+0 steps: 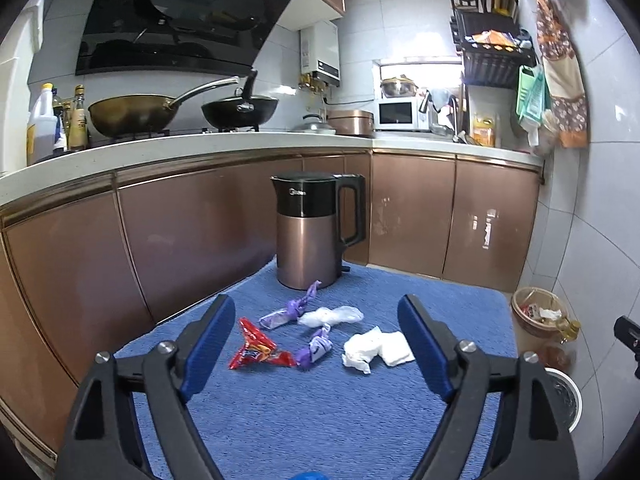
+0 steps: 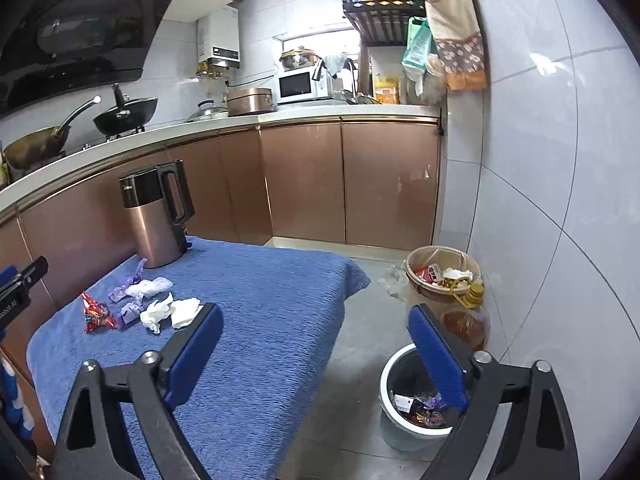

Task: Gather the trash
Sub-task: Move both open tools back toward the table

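light: bright, even, daylight blown out at the window [image 1: 416, 65] behind the microwave [image 1: 400, 115]
glare: white streaks on the wall tiles [image 2: 560, 60] and cabinet doors [image 1: 486, 224]
shadows: soft, faint
edges: strong fisheye bending, black corners
focus: mostly sharp

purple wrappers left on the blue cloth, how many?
3. One purple wrapper at the kettle base, one left of the clear plastic wad, one right of the red wrapper. None visibly hidden.
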